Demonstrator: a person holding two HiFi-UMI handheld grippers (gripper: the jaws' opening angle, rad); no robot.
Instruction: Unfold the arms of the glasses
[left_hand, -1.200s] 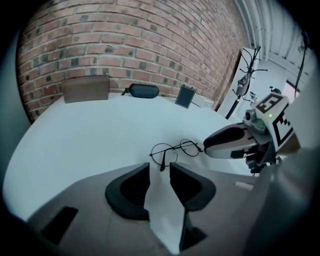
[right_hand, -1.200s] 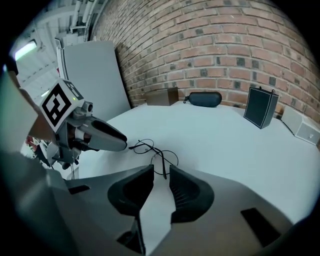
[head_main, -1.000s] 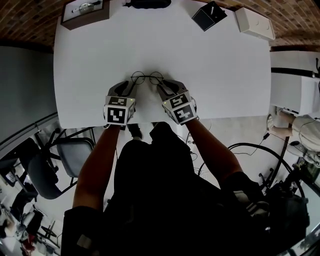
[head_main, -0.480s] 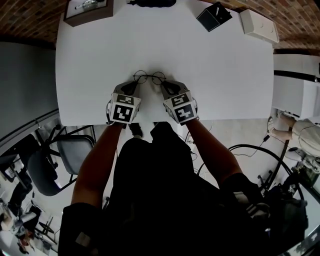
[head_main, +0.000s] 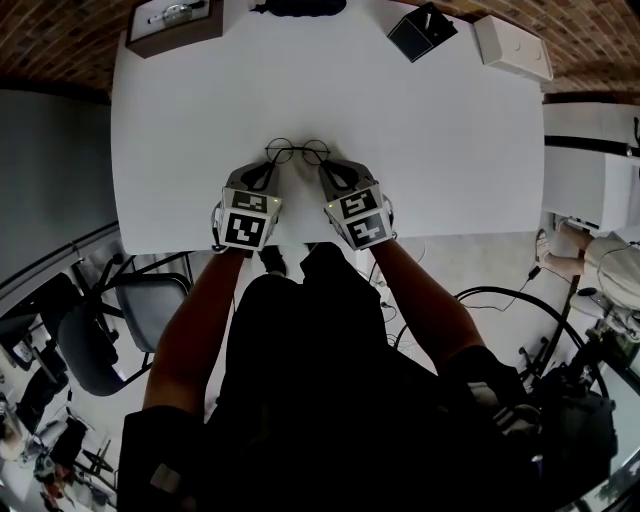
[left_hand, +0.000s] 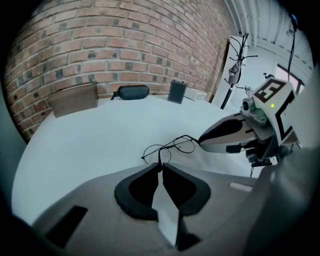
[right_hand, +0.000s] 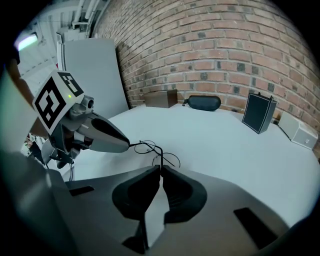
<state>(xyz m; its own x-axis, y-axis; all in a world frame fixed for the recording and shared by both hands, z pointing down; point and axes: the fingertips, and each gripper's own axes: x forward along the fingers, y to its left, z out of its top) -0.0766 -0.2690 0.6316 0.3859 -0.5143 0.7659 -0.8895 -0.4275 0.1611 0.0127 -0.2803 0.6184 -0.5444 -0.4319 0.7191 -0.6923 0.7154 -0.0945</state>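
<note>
- Both arms of the glasses (head_main: 297, 151) are pinched, the lenses just beyond the tips.
- Left gripper (left_hand: 161, 166) and right gripper (right_hand: 160, 167) each clamp one; their jaws have just been closing.

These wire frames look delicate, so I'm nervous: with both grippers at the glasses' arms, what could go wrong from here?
Both jaws have just been closing, each with a thin arm of the glasses between its tips.
1. If the left gripper and right gripper swing outward unevenly, the wire frame may twist or bend.
2. The arms are thin, so one could slip free of its grip mid-swing.
</note>
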